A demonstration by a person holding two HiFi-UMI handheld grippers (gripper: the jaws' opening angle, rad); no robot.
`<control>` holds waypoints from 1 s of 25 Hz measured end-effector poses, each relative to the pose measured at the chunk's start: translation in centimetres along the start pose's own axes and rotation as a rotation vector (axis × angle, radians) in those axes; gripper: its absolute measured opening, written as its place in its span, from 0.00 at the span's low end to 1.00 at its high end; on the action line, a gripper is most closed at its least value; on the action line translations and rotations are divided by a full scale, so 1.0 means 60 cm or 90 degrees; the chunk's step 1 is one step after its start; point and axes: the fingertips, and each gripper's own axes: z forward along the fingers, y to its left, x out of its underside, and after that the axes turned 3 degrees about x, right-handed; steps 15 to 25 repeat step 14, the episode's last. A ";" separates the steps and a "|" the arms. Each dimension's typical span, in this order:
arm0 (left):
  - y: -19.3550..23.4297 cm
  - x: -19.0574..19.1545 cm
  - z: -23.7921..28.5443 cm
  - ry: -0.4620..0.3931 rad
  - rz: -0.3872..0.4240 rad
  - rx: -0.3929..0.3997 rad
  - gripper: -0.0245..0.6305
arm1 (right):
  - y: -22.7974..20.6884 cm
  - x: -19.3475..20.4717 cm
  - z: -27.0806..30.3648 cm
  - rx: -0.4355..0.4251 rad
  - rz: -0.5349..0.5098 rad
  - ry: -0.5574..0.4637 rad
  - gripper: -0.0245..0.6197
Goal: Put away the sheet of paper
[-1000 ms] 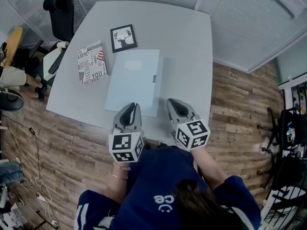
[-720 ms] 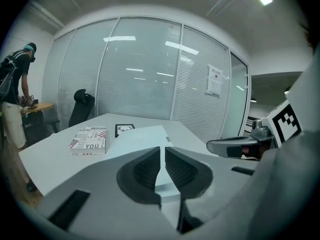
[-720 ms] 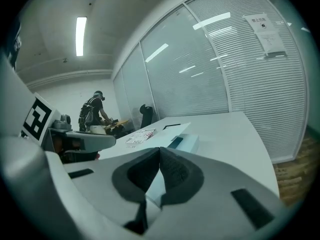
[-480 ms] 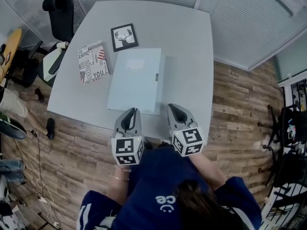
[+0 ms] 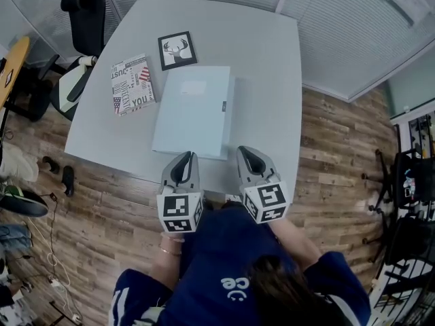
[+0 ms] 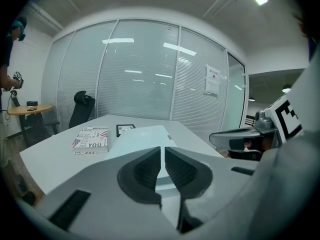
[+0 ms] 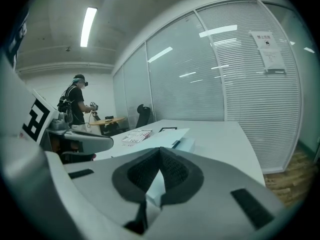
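Viewed from overhead, above a white bench (image 5: 272, 60). Held side by side at its near edge: left hand-held gripper (image 5: 187, 157), closed down to a thin slit with nothing between the pads; right hand-held gripper (image 5: 246, 151), pinched fully together, also empty. Near their tips, laid flat on a pale blue folder (image 5: 230, 111) mid-bench: the sheet of paper (image 5: 194, 114) (touched by neither). Farther left on the bench, a printed book (image 5: 132, 87) and a framed deer picture (image 5: 177, 51). Parked by the far left corner, a black office chair (image 5: 85, 15).
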 end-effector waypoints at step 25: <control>0.015 -0.005 0.005 0.000 0.030 0.014 0.08 | 0.009 0.003 0.014 0.018 -0.011 -0.001 0.05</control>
